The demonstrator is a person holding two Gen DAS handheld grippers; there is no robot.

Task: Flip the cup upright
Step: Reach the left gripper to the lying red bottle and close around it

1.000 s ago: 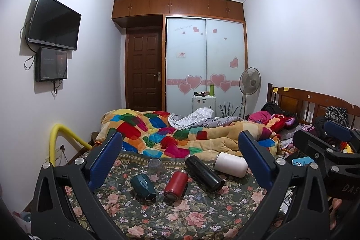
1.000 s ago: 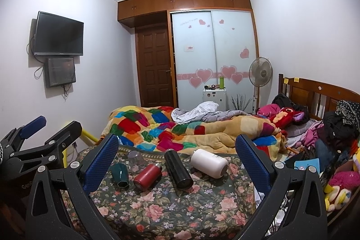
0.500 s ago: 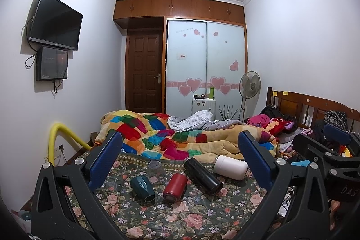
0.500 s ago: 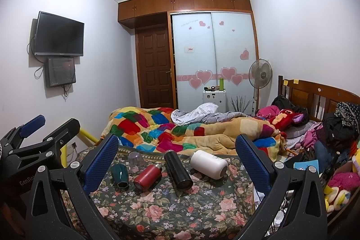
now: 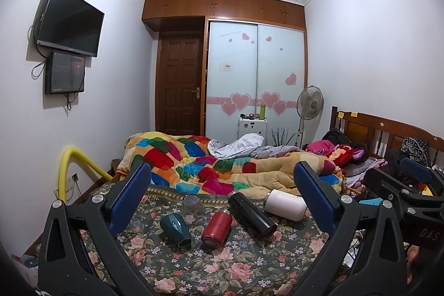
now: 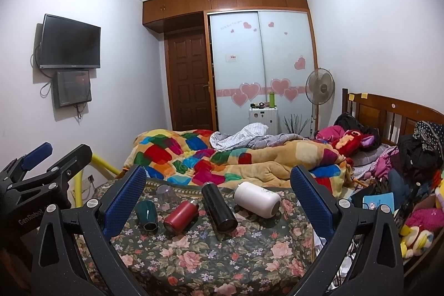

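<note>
Both grippers rose; "GenRobot" legible.

Left tongs [image 5: 222,196] and right tongs [image 6: 217,197] hang side by side, jaws spread wide.

Left wrist view: looks forward between its own spread blue-padded claw [image 5: 222,201], down over the dark floral-cloth table [image 5: 222,262] toward the far frosted sliding wardrobe doors [image 5: 255,79]. Right wrist view: set just to the right, apparently a little farther back, facing the same way. Both share the table, the patchwork quilt [image 6: 222,157] and back wall; each catches the other claw at its frame edge.
</note>
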